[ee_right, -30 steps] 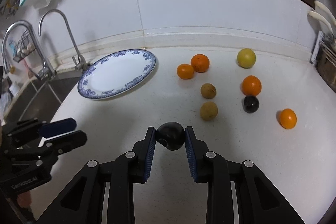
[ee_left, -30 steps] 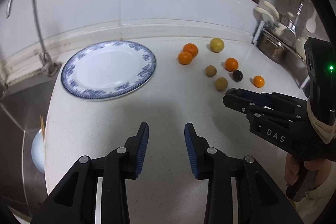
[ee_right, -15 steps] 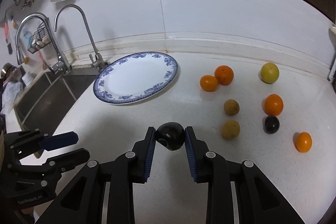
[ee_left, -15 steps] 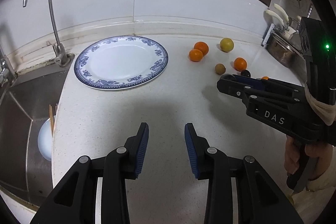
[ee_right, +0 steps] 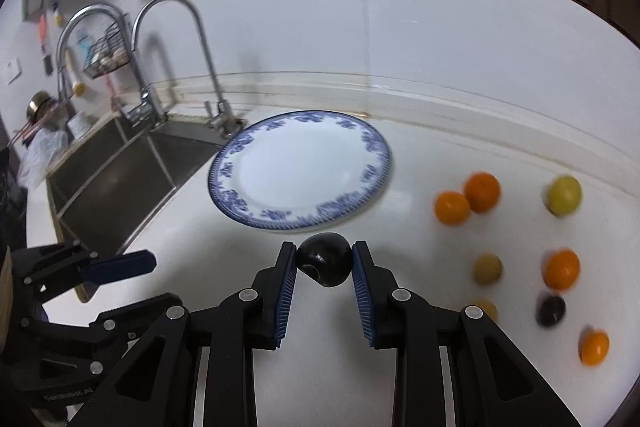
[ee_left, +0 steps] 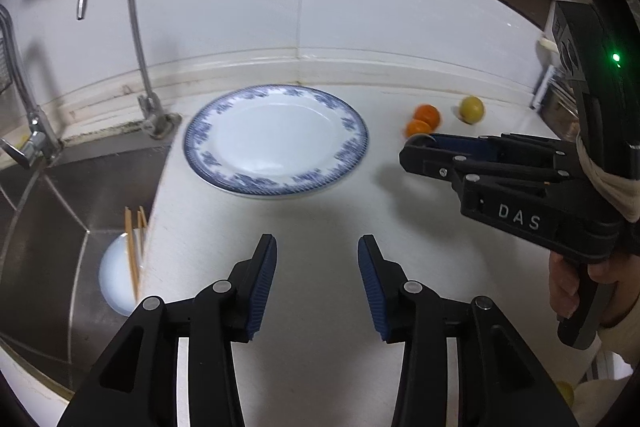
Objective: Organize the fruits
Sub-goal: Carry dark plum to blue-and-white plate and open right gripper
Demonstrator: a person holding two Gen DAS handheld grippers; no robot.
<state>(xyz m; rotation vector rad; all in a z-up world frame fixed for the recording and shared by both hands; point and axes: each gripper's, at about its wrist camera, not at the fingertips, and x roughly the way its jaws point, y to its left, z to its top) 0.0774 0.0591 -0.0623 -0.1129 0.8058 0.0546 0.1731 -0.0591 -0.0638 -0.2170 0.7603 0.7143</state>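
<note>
Sink [ee_right: 120, 171]: it lies at the far left, its edge running close to the plate. Judged risk: any fruit that rolls off the plate's left side has little table to stop it before the basin.

Left claw [ee_left: 316, 279]: jaws apart, nothing between them, poised over bare table [ee_left: 320, 219] in front of the plate. Judged risk: it lies near the right claw's likely path, and a careless swing could bring the two together.

Plate [ee_right: 224, 175]: bare, blue-rimmed, shallow, set on the table between sink and fruit. A round fruit let go from any height, or near the rim, would probably roll; the low lip offers little check.

Right claw [ee_right: 324, 267]: clamped on a dark plum [ee_right: 325, 263], held just short of the plate's near rim and clear of the table. Only the pad tips bear on the fruit, at its widest part. Judged risk: a smooth round skin held so far forward may squirt out under a jolt; too hard a squeeze could bruise it.

Loose fruit, right: two oranges [ee_right: 468, 199] touching, a yellow fruit [ee_right: 564, 195], further orange, brownish and dark pieces nearer the front, all on the table and blurred. Judged risk: a claw returning for one may nudge its neighbours and set them rolling.
</note>
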